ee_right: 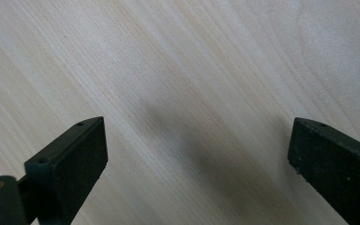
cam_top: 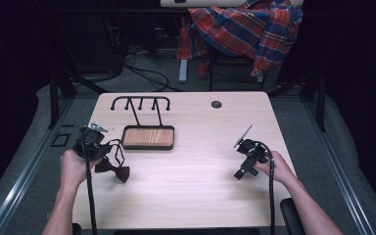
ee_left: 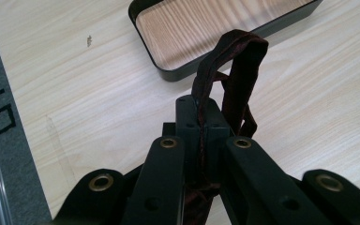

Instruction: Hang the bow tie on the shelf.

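Dark red bow tie (cam_top: 113, 169): it is laid on the table, at the left, in front of the tray; its bow part is seen in the high view.
Strap (ee_left: 234, 70): a dark red strap of the bow tie is pinched in the left gripper; a loop of it is stood up past the jaw tips.
Left gripper (cam_top: 92, 142): it is held in the left hand (cam_top: 73, 166), near the table's left edge; in the left gripper view (ee_left: 201, 123) its jaws are shut tight on the strap.
Tray (cam_top: 148, 145): a dark tray with a wood floor is set on the table, just right of the left gripper; nothing is seen in it.
Rack (cam_top: 140, 105): a black wire rack with hooks is stood behind the tray, and its two legs are joined to the tray's back.
Table (cam_top: 200, 127): it is made of light wood; a small round hole (cam_top: 216, 104) is seen near its far edge.
Right gripper (cam_top: 243, 159): it is held in the right hand (cam_top: 276, 169), well apart from the bow tie; in the right gripper view (ee_right: 197, 154) its jaws are spread wide over bare wood, and nothing is held.
Shirt (cam_top: 247, 27): a red and blue checked shirt is hung over a chair behind the table.
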`<state>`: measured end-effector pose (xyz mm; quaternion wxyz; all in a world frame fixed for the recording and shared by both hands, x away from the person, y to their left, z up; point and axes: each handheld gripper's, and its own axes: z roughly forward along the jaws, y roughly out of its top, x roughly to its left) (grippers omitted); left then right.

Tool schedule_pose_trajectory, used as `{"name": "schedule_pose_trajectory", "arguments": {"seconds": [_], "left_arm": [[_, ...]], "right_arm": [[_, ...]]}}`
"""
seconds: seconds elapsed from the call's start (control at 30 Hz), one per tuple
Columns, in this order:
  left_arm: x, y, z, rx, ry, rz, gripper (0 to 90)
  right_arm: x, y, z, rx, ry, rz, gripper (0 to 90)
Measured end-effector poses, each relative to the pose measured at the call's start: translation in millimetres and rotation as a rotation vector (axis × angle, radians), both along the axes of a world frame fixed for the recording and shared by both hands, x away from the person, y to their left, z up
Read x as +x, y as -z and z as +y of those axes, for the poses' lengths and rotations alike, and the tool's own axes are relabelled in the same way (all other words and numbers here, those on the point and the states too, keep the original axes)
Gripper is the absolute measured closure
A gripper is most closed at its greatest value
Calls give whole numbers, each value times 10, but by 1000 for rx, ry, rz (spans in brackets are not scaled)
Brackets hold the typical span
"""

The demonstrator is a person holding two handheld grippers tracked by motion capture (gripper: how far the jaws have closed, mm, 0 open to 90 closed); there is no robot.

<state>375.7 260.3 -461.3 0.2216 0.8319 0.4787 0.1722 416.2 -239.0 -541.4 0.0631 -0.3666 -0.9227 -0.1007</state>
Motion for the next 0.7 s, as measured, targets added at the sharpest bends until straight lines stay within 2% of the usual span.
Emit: {"name": "schedule_pose_trajectory", "arguments": {"seconds": [0.47,0.7], "left_arm": [[-1,-91,33,-21,-13,-23,886],[1,-170,73,-32,-17,-43,886]], "right_arm": [[-15,-11,6,-10,-22,-8,48],[-3,-4,-14,-13,-11,-3,49]]}}
